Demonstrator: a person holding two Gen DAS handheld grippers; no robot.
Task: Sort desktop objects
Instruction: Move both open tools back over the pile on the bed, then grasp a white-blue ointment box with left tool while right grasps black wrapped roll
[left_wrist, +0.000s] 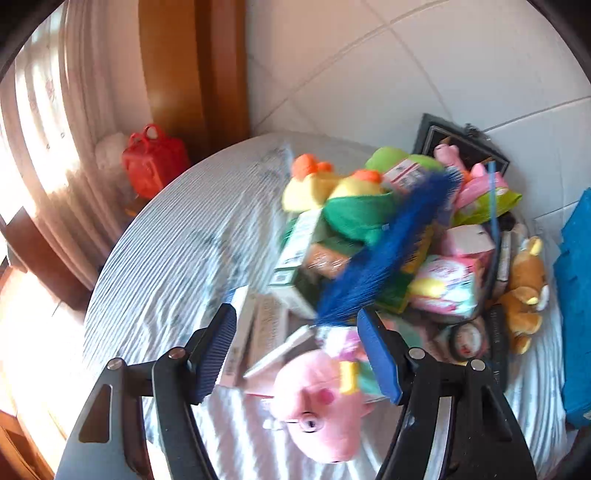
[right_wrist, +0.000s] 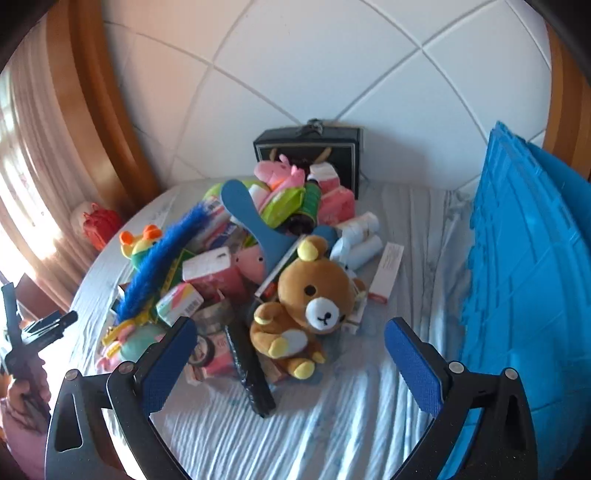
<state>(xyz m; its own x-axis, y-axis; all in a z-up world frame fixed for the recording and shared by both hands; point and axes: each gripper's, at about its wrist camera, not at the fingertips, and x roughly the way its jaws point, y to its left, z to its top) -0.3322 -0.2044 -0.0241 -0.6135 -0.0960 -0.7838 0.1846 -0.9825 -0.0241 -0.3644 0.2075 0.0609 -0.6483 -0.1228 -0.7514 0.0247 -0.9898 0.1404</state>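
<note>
Nearest in the left wrist view, the left gripper (left_wrist: 297, 354) hangs with its jaws apart and nothing between the pads, and a pink pig plush (left_wrist: 319, 402) lies just below and between them on the striped cloth of the table (left_wrist: 166, 258), at the near edge of the pile. In the right wrist view the right gripper (right_wrist: 290, 363) is likewise spread wide and empty, with the brown bear plush (right_wrist: 306, 306) sitting just ahead of its fingertips, a little nearer its left finger, and a black stick-like object (right_wrist: 251, 373) lying on the cloth beside the bear. Behind the bear the heap is still one jumble: a blue fluffy brush (right_wrist: 162, 254) slanting across boxes to the bear's left, a pink carton (right_wrist: 216, 275), a blue paddle-shaped mirror or brush back (right_wrist: 255, 229) leaning just behind the bear's head, white tubes (right_wrist: 360, 236) to its right, and a yellow duck plush (right_wrist: 142, 240) farther left. Farthest back, against the tiled wall, stands a black case (right_wrist: 310, 151). A blue foam mat (right_wrist: 524, 288) rises well to the bear's right. Judging by this, sorting has hardly begun: no separate groups show anywhere, and nearly everything remains to be pulled out.
</note>
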